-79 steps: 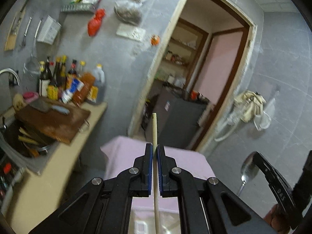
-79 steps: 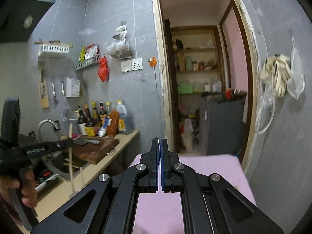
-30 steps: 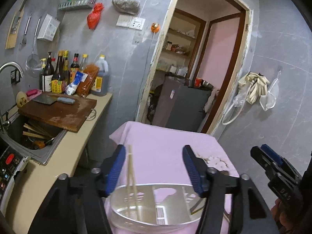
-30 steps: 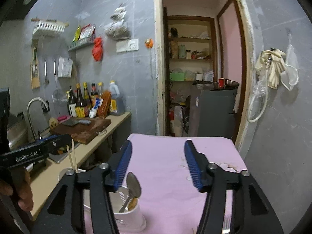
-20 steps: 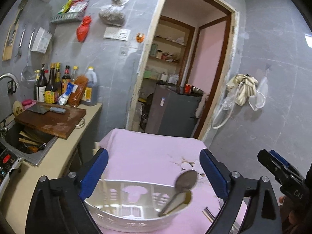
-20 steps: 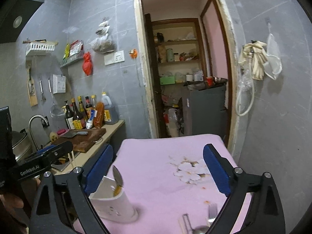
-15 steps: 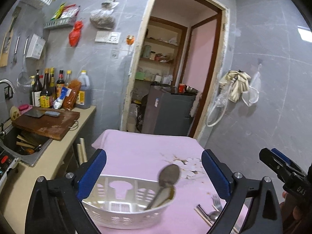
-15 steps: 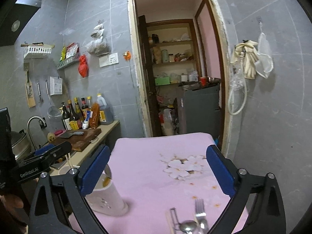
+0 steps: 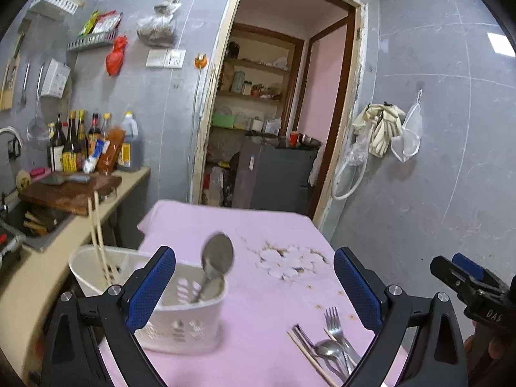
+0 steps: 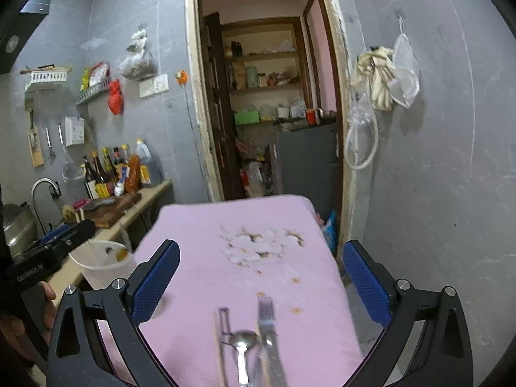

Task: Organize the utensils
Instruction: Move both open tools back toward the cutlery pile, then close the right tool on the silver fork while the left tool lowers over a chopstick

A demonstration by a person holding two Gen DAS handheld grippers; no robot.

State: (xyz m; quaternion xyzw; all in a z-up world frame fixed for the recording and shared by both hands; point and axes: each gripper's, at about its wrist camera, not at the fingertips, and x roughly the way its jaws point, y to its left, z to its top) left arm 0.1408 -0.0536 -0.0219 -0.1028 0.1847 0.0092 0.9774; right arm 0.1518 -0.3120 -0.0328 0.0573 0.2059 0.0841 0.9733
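The left gripper (image 9: 254, 285) hangs wide open and empty above the pink tablecloth (image 9: 258, 225), its left finger overlapping the white caddy (image 9: 180, 319), which holds a spoon (image 9: 216, 258) and chopsticks (image 9: 98, 235). The right gripper (image 10: 261, 282) is equally spread with nothing held; just below it lie a fork (image 10: 267, 322), a second spoon (image 10: 242, 345) and loose chopsticks (image 10: 218, 348). A counter with bottles (image 9: 80, 142) and a cutting board (image 9: 71, 190) flanks the table's left side.
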